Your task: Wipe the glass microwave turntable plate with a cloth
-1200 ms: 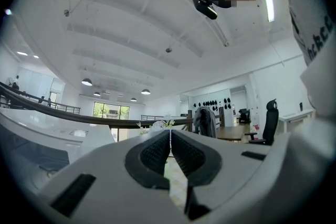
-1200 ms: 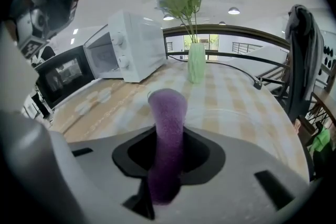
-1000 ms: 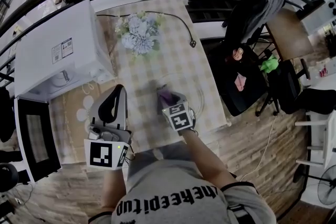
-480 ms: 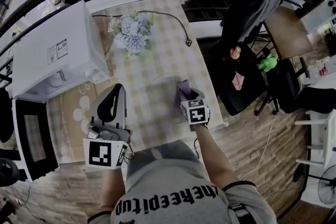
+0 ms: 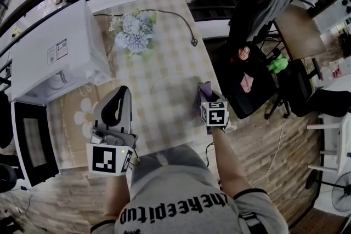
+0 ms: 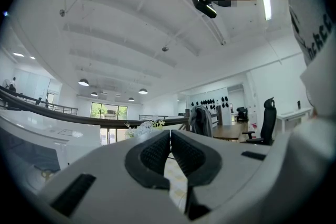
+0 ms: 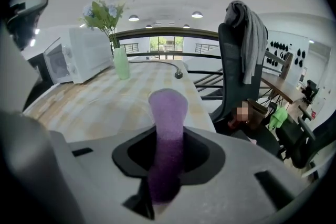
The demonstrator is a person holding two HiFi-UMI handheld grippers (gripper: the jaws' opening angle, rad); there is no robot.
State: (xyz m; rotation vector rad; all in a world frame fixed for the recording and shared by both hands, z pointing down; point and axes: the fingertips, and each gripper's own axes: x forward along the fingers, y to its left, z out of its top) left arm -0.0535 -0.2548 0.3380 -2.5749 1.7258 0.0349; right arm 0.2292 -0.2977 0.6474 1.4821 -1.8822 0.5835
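Right gripper (image 7: 168,157) has its jaws clamped on a purple cloth (image 7: 168,113), which sits at the 3 o'clock edge of the glass turntable plate (image 5: 173,96). The plate is just a faint ring on the checked surface (image 5: 164,46). Left gripper (image 6: 169,140) is off at the plate's 8 o'clock with its jaws together and nothing in them. The microwave (image 5: 55,57) is at 10 o'clock with its door open.

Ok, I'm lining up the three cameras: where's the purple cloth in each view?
Head view: purple cloth in the right gripper, near the table's right edge.
Left gripper view: not in it.
Right gripper view: dead centre, gripped upright.
Shared landmark: the flowers, in all three.
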